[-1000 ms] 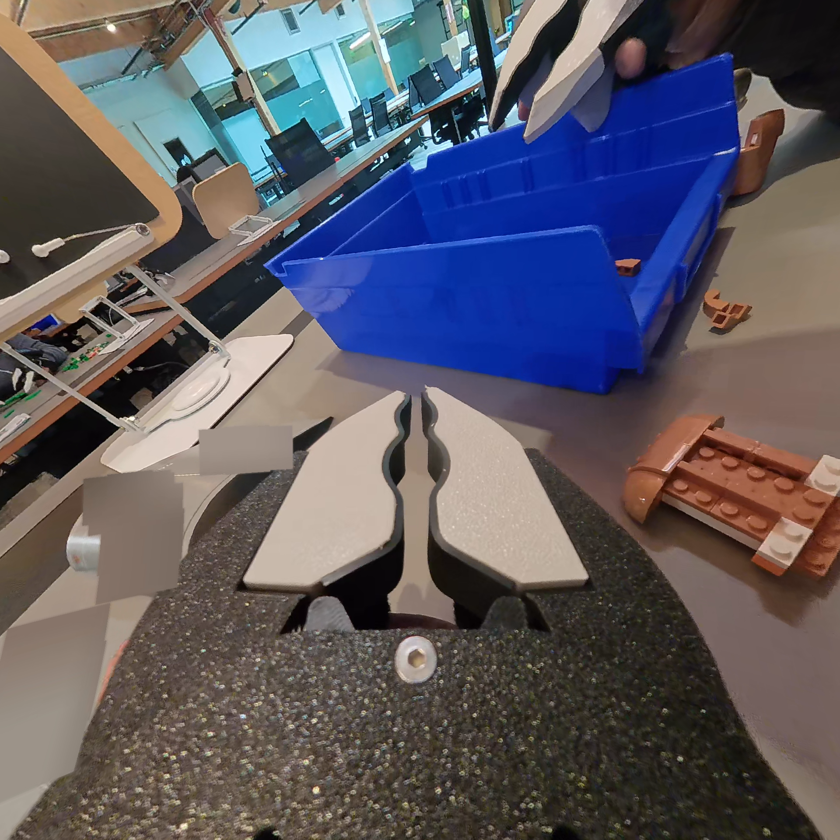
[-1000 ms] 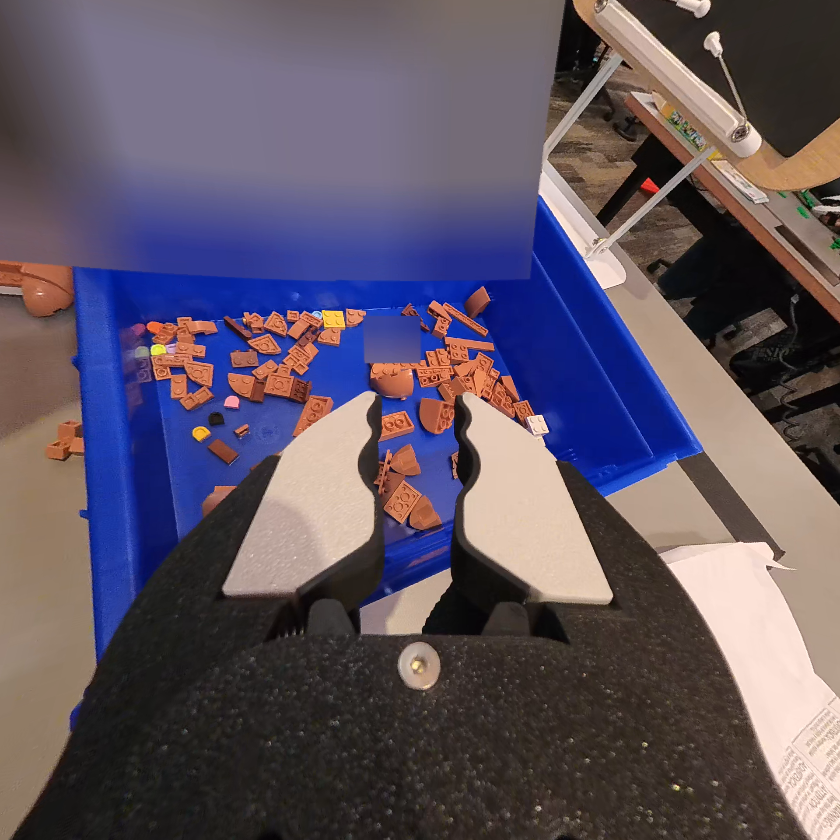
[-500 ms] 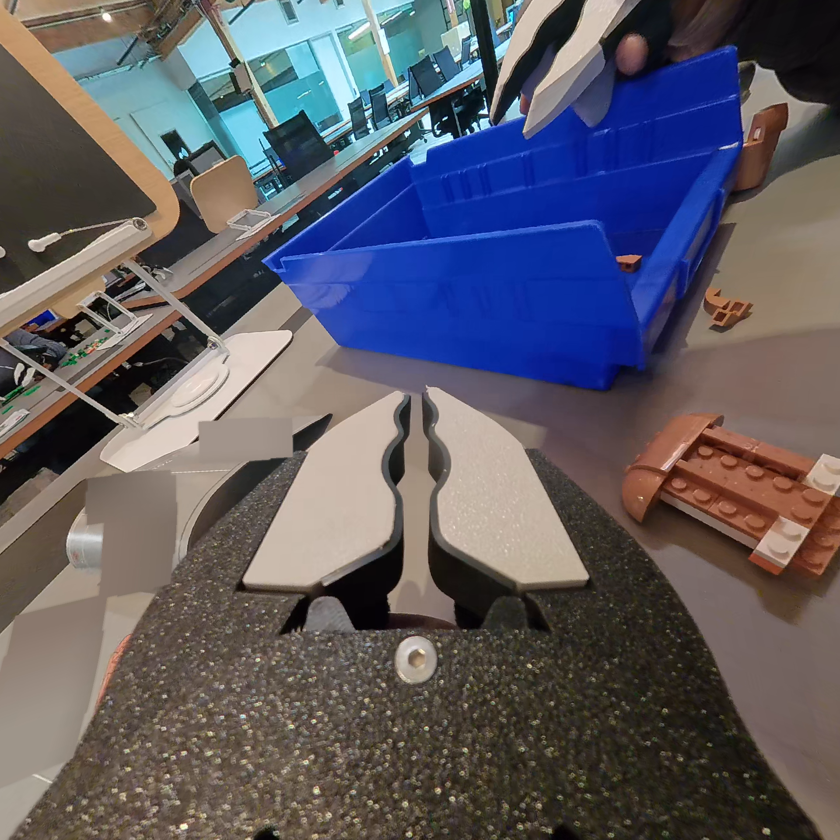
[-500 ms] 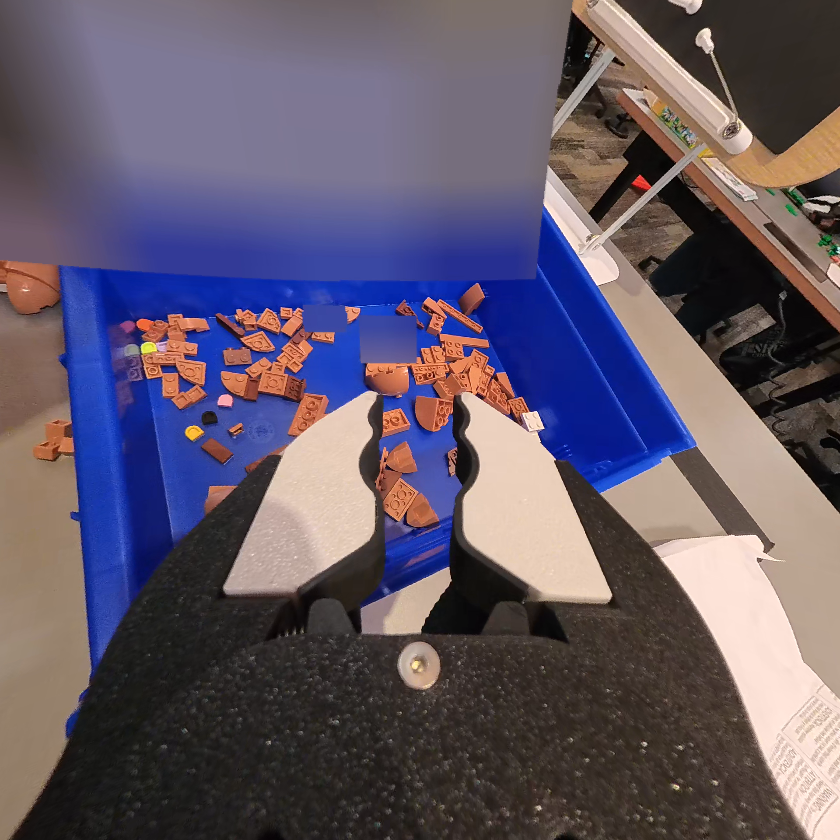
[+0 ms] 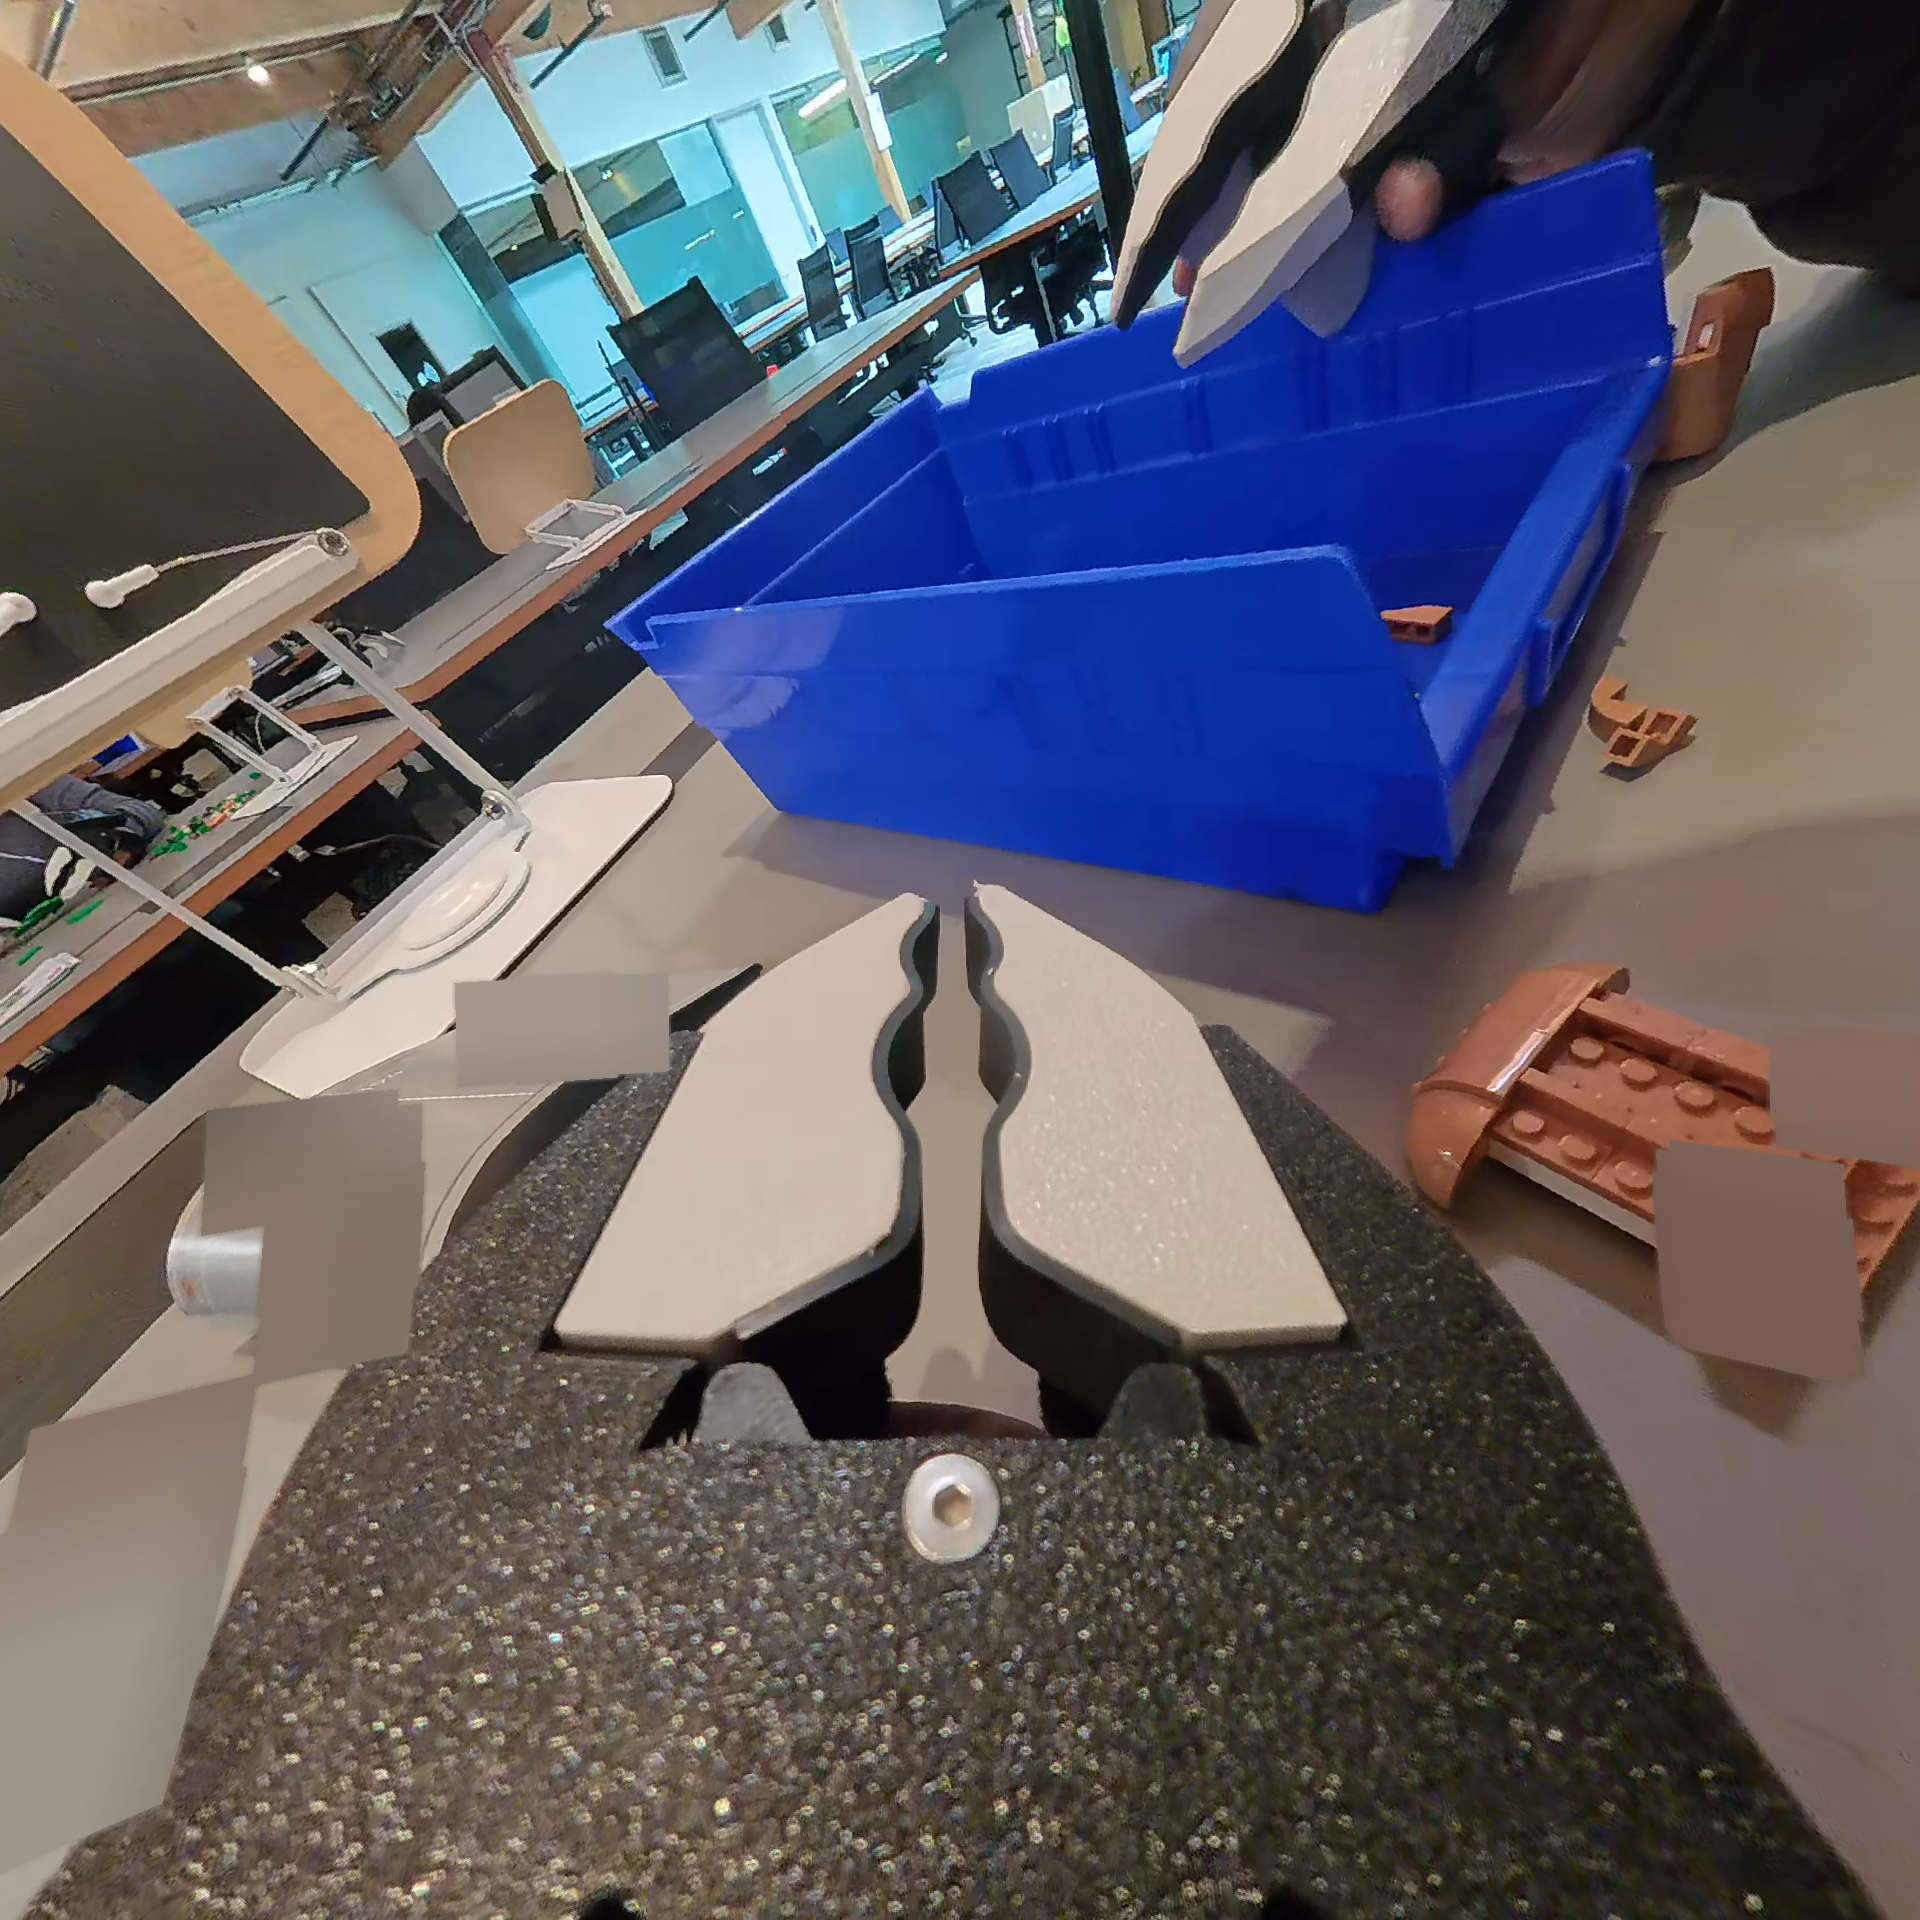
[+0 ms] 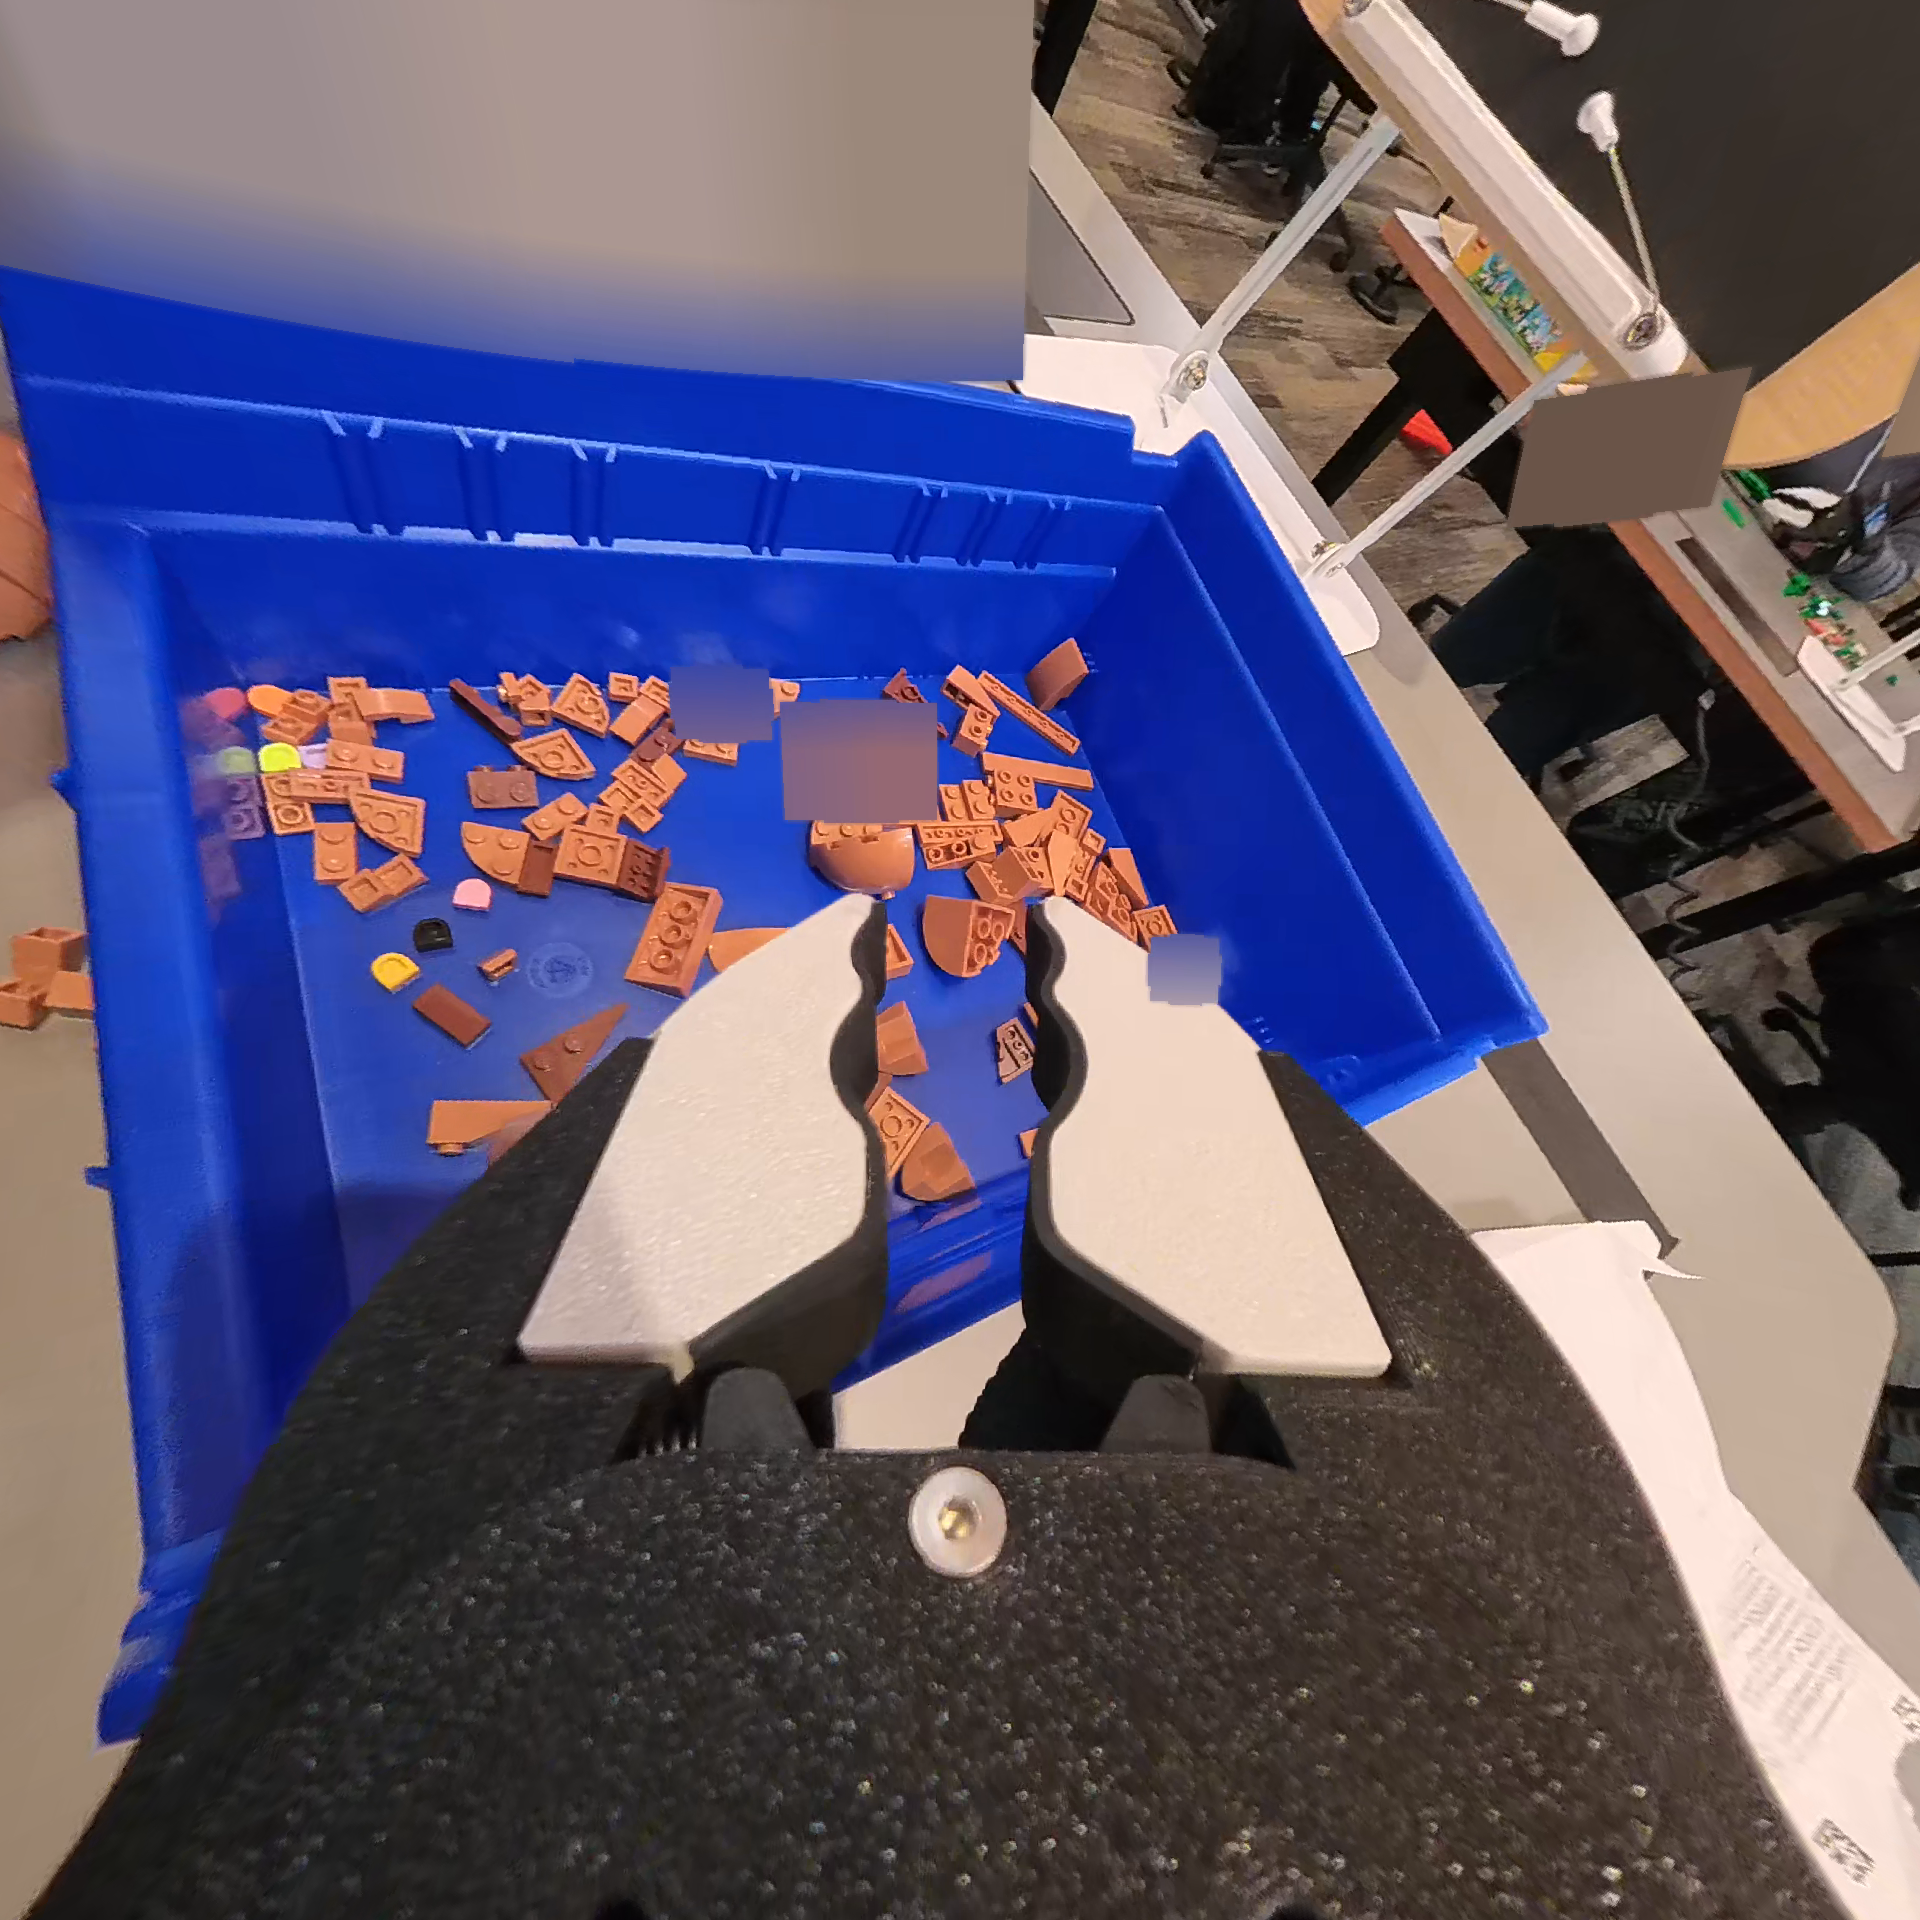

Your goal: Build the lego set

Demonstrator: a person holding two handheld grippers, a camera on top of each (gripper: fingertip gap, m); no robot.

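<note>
A blue bin (image 6: 1247,790) holds several loose brown lego pieces (image 6: 582,831). My right gripper (image 6: 956,914) is open and empty, hovering low over the bin's near right part, above a brown rounded piece (image 6: 961,935). In the left wrist view it shows over the bin's far rim (image 5: 1236,260). My left gripper (image 5: 951,904) is shut with nothing in it, low over the grey table in front of the bin (image 5: 1039,727). A partly built brown lego assembly (image 5: 1579,1091) lies on the table to its right.
A white paper sheet (image 6: 1683,1475) lies right of the bin near the table edge. Small brown pieces lie outside the bin (image 5: 1642,727) (image 6: 42,977). A larger brown part (image 5: 1714,374) stands behind the bin. A white stand base (image 5: 457,914) sits left. About 25 cm separates my left fingertips from my right.
My right gripper has moved forward and down over the bin, so the pieces look closer. My left gripper has barely moved and stays shut.
</note>
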